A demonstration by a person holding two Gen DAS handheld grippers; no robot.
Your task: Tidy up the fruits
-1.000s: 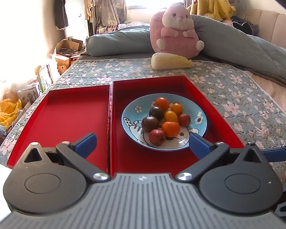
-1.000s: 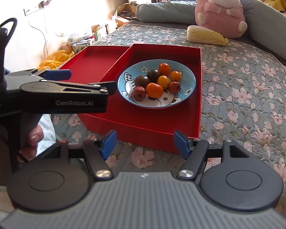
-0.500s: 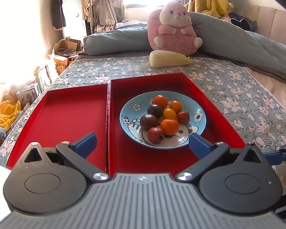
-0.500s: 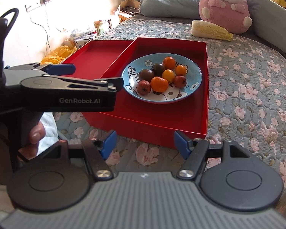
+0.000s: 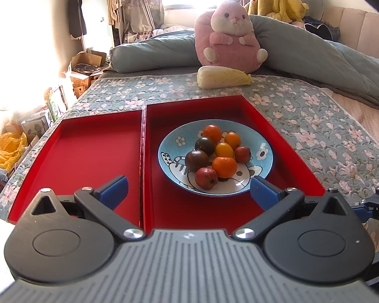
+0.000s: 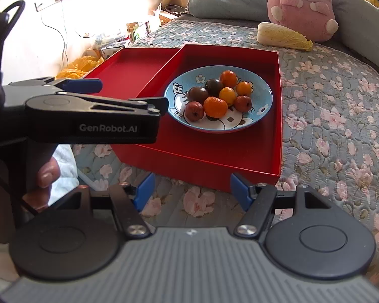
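Note:
A blue cartoon plate (image 5: 179,141) (image 6: 261,93) sits in the right red tray (image 5: 273,131) (image 6: 214,149). It holds several small fruits: orange ones (image 5: 224,167), dark ones (image 5: 196,160) and red ones (image 5: 206,178). The left red tray (image 5: 88,151) (image 6: 134,68) holds nothing. My left gripper (image 5: 188,192) is open and empty over the near edge of the trays; it also shows in the right wrist view (image 6: 128,93). My right gripper (image 6: 192,189) is open and empty, short of the right tray's near wall.
The trays lie on a floral quilt (image 5: 315,126) on a bed. A napa cabbage (image 5: 223,79) and a pink plush rabbit (image 5: 230,40) lie beyond them. Boxes and a yellow bag (image 5: 5,149) crowd the floor on the left.
Both grippers have edged forward toward the trays, so the plate looks slightly larger. Both stay open and empty.

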